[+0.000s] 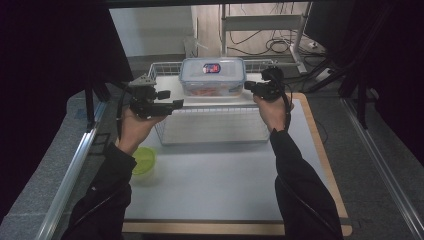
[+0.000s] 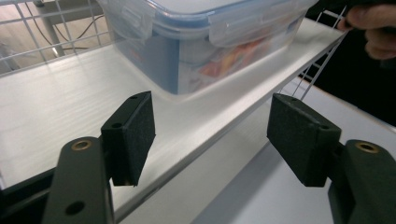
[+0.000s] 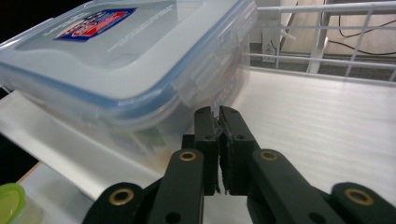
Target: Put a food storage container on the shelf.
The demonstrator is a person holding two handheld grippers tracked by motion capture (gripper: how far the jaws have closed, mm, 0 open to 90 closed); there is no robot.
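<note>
Tongs first: my left gripper (image 2: 211,140) stands with its jaws spread wide and nothing between them, poised over the near edge of the white shelf (image 2: 70,107), while my right gripper (image 3: 218,140) has its jaws pressed together, apparently on nothing, its tips just beside the box (image 3: 130,70). From above, both grippers flank that box (image 1: 212,75), my left one (image 1: 167,102) at its left and my right one (image 1: 252,86) at its right end. The box, clear with a blue-trimmed lid and a red-and-blue label, sits on the top shelf inside the wire rack (image 1: 215,120), toward the back, all latches seemingly down. Something orange shows through its wall; I cannot say what.

My judgement: the step in hand is getting hold of the box, or of a latch on it. To do that well I should part the right jaws before closing in, since shut tips would only push the box along the smooth shelf. My left should come forward level with the box's wall and steady it. A green-lidded tub (image 1: 143,160) stands on the table, well apart.
</note>
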